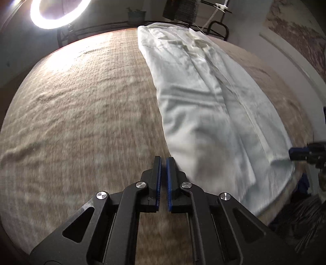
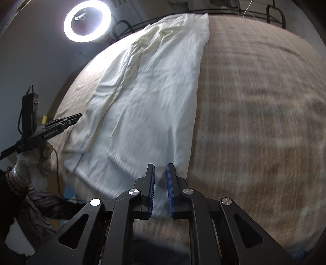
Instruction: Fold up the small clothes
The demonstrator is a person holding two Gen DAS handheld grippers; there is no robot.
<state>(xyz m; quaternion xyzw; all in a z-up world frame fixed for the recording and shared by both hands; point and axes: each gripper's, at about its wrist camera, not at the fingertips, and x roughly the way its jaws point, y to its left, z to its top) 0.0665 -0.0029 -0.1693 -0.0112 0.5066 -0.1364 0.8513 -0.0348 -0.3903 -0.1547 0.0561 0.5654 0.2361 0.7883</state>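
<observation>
A white garment (image 1: 205, 97) lies folded lengthwise on the tan blanket (image 1: 81, 114); it also shows in the right wrist view (image 2: 154, 95). My left gripper (image 1: 164, 161) is nearly shut with a thin gap and nothing between its pads, just left of the garment's near corner. My right gripper (image 2: 161, 168) is slightly open, its fingers straddling the garment's near hem without pinching it. The left gripper also shows at the left of the right wrist view (image 2: 61, 122), and the right gripper at the right edge of the left wrist view (image 1: 305, 152).
A lit ring light (image 1: 57, 14) stands beyond the far-left edge, also in the right wrist view (image 2: 87, 21). A black metal rail (image 2: 244, 12) runs along the far edge. A gloved hand (image 2: 32, 163) holds the left gripper.
</observation>
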